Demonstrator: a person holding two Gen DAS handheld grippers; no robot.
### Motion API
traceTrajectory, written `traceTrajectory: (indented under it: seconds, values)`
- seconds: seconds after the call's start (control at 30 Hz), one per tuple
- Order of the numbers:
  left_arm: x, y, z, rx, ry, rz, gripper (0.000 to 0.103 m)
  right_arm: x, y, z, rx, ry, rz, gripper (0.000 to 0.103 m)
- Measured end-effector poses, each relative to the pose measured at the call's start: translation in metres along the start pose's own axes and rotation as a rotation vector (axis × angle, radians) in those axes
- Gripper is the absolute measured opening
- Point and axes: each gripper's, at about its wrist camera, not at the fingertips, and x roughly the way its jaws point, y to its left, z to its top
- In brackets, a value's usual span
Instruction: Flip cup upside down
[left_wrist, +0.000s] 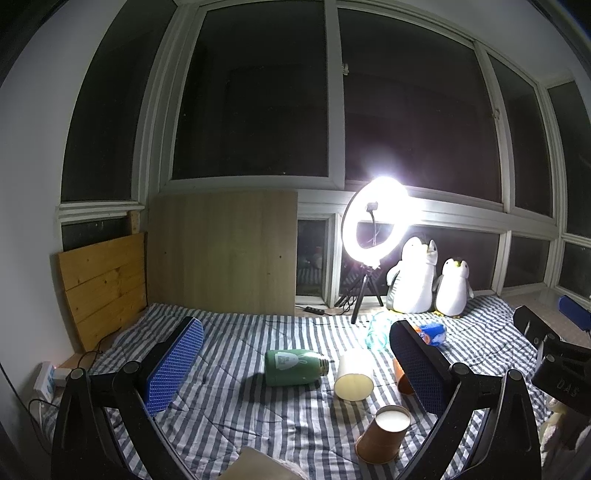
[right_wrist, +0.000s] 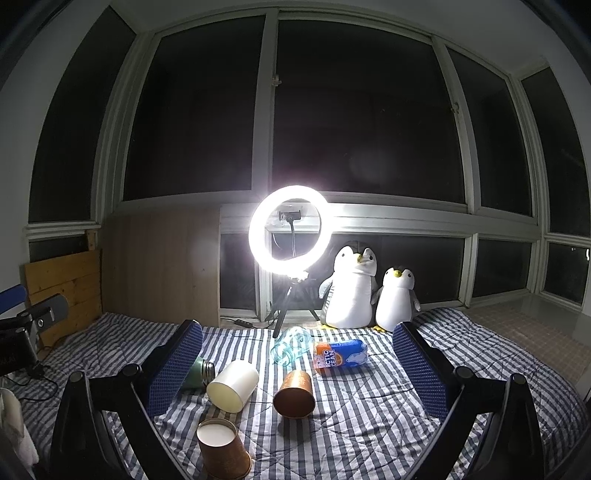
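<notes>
Left claw (left_wrist: 295, 354): jaws spread wide, nothing held, raised above the striped bed cover (left_wrist: 229, 413). Right claw (right_wrist: 297, 356): jaws equally wide apart, nothing held.

Cup positions:
- Brown paper cup (right_wrist: 221, 448), white inside, tilted with its mouth up, lies below and left of the right claw's centre; in the left view it (left_wrist: 384, 432) sits just inside the right finger.
- Cream cup (right_wrist: 233, 385) lies on its side, mouth toward the camera, near the right claw's left finger.
- Copper cup (right_wrist: 294, 393) lies on its side between the right claw's fingers.

A green bottle (left_wrist: 295, 366) lies between the left claw's fingers. A clear jar (right_wrist: 291, 345) and a blue-orange can (right_wrist: 340, 355) lie beyond the cups.
</notes>
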Motion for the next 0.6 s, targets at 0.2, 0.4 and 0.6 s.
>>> traceTrajectory:
  seconds: [0.2,0.4,0.6]
  values:
    - [-0.0006,0.0004,-0.0002,-0.001,0.000,-0.001,0.102,-0.0001,0.0001,-0.0004,-0.001,0.001,0.001,0.102]
    - [-0.0006,0.0017,-0.0008,-0.001,0.001,0.003,0.102,-0.0004,0.0007,-0.0006,-0.002,0.002,0.001,0.102]
    - [0.0024,0.0026,-0.0026,-0.004,0.013,0.004,0.102,0.0016,0.0025,-0.0018,-0.004,0.011,0.003,0.102]
